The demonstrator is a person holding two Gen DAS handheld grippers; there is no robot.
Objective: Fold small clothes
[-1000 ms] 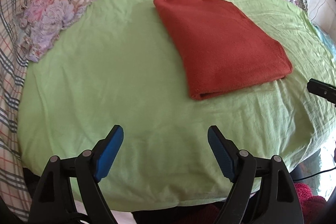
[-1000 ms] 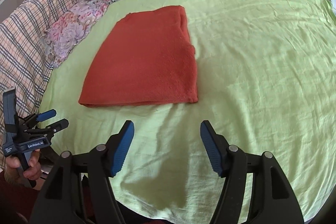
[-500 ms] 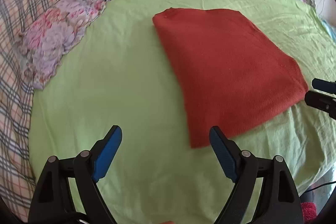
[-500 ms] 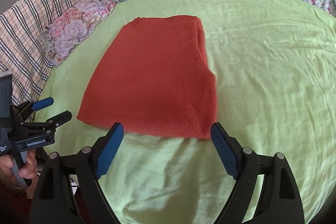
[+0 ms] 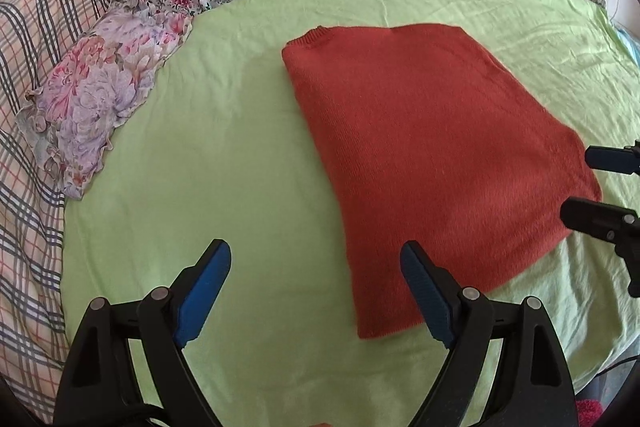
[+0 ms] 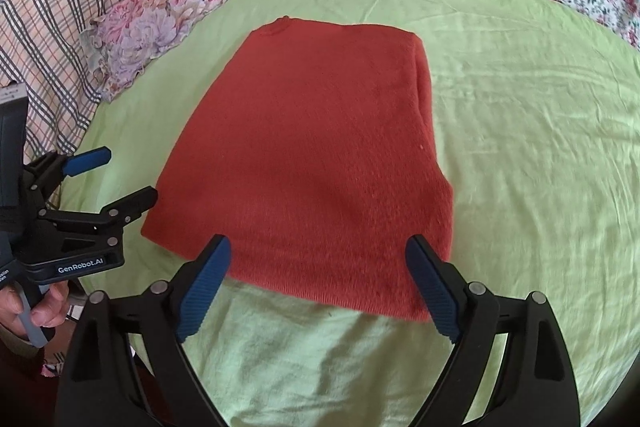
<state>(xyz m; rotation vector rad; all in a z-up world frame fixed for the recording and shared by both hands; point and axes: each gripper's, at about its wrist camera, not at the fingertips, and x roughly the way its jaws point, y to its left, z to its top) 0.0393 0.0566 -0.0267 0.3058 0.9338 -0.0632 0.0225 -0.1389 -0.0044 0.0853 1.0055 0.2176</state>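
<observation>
A folded rust-red knit garment [image 6: 312,155] lies flat on a green sheet [image 6: 520,147], bare sheet on all sides. The right gripper [image 6: 318,283] straddles its near edge, fingers spread wide, holding nothing. The left gripper [image 5: 316,291], equally wide and empty-handed, sits at the near-left corner.

Left claw [image 5: 316,291] and right claw [image 6: 318,287], both wide apart, empty.

Rust-red knit garment [image 6: 312,155], folded into a flat rectangle, on the light-green sheet [image 6: 520,147].
</observation>
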